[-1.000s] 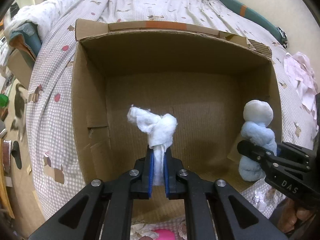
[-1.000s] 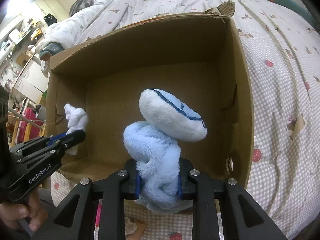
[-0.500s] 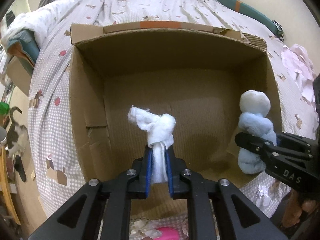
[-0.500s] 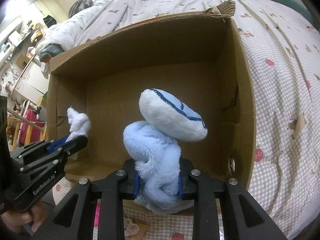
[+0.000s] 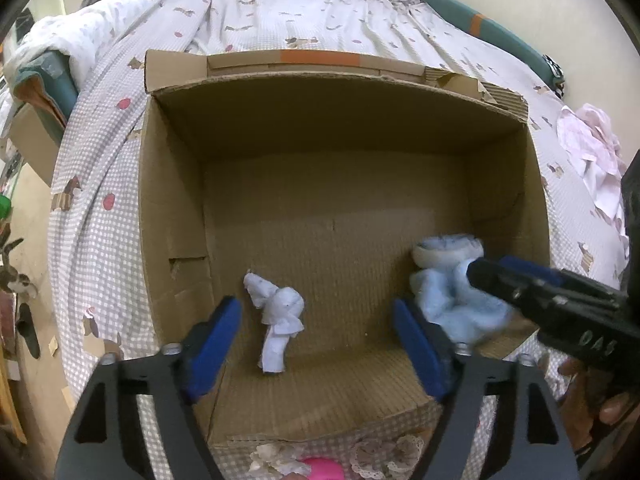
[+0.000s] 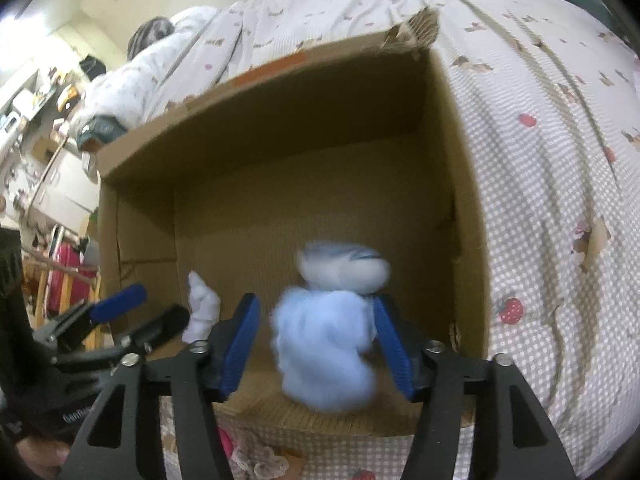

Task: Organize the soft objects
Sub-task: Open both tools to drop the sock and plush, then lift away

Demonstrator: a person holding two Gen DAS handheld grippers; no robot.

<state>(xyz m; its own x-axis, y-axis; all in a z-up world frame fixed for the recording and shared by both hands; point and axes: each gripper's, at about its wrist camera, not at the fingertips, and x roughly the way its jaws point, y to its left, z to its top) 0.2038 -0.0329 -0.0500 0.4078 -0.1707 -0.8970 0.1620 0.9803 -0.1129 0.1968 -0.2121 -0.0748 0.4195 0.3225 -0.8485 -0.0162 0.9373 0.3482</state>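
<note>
Left gripper (image 5: 316, 344) is spread wide over the near lip of the cardboard box (image 5: 172, 216), holding nothing. The knotted white cloth (image 5: 276, 320) sits between its blue pads (image 5: 212, 340) with clear gaps either side, likely just let go so it lands inside the box. Its long axis is roughly upright, tail toward the near lip, knot and loose end tipped up toward the box's far-left corner.

Right gripper (image 6: 316, 344) is also wide open at the near lip, on the box's right side, gripping nothing. The light-blue plush toy (image 6: 328, 344) is blurred between the jaws, probably dropping; contact with the pads can't be told. It stands roughly upright, white head on top, pointing toward the far wall. Both items sit over the box's near floor, well apart. Beyond the box lies the checked bedspread (image 5: 100, 200).
</note>
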